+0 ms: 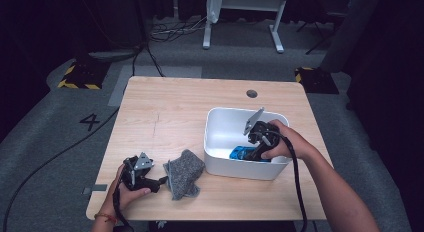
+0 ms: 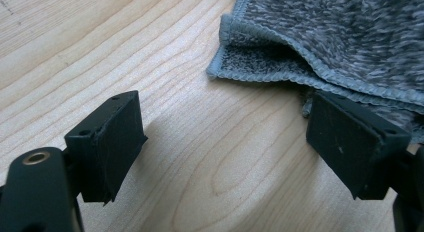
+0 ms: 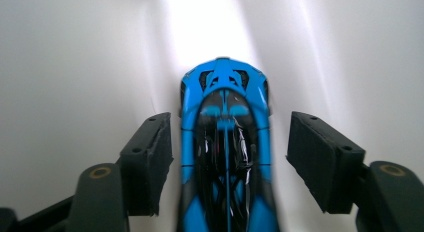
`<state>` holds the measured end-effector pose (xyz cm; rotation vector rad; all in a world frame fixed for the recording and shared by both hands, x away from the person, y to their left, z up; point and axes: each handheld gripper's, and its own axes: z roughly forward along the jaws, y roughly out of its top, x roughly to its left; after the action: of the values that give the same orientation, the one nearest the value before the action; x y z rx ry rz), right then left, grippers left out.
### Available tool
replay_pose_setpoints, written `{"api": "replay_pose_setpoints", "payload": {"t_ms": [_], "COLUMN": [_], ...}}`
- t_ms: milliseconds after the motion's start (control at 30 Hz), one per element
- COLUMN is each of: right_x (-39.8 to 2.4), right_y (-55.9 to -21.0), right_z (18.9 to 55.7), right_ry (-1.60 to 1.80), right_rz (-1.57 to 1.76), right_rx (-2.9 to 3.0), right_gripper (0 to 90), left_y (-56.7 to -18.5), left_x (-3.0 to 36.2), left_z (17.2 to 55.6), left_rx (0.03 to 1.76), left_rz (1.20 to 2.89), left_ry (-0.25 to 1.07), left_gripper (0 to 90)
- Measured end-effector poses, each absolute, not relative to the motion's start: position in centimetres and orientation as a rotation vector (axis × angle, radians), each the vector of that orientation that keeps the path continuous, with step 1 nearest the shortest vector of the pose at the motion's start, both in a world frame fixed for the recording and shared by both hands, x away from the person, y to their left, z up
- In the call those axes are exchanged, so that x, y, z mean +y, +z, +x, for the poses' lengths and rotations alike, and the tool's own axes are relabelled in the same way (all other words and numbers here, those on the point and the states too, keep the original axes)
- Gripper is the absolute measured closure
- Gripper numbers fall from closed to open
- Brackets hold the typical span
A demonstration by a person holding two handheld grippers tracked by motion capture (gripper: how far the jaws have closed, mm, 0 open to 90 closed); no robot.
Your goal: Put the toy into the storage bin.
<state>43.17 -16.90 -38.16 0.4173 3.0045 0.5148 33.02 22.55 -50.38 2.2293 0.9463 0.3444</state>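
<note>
Lower left of high view: left gripper (image 1: 161, 181) resting on the table (image 1: 165, 107), jaws released and standing wide, nothing between them; tips just short of the folded grey cloth (image 1: 183, 173). In left gripper view, cloth (image 2: 330, 47) lying upper right, its hem close by the right-hand jaw; touching or not, cannot tell.

Centre right of high view: right gripper (image 1: 250, 157) reaching down into the white bin (image 1: 220, 142), over the blue toy car (image 1: 239, 153) on the bin floor. In right gripper view, car (image 3: 225, 157) lying lengthwise between the jaws; left pad at the car's flank, right pad standing off with a gap. Not yet clamped.

Judged step: grasping the car. Next: closing fully on its flanks, centred, then lifting straight up, clearing the bin wall.
</note>
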Motion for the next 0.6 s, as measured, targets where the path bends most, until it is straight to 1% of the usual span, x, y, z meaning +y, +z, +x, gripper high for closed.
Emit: {"api": "replay_pose_setpoints", "payload": {"t_ms": [233,500,600], "right_x": [-17.6,-17.9,-17.9], "right_y": [-37.6,-37.2,-37.0], "right_z": [42.9,42.5,42.3], "right_ry": [0.616,0.705,0.731], "right_rz": [0.441,0.457,0.446], "right_rx": [2.959,2.876,2.864], "right_gripper": [33.1,26.6,26.0], "left_y": [-50.4,-50.4,-50.4], "left_x": [22.3,22.3,22.3], "left_z": [33.0,33.0,33.0], "left_rx": [0.954,0.95,0.949], "left_rz": [2.226,2.228,2.23], "left_ry": [0.349,0.349,0.351], "left_gripper": [15.3,15.3,15.3]}}
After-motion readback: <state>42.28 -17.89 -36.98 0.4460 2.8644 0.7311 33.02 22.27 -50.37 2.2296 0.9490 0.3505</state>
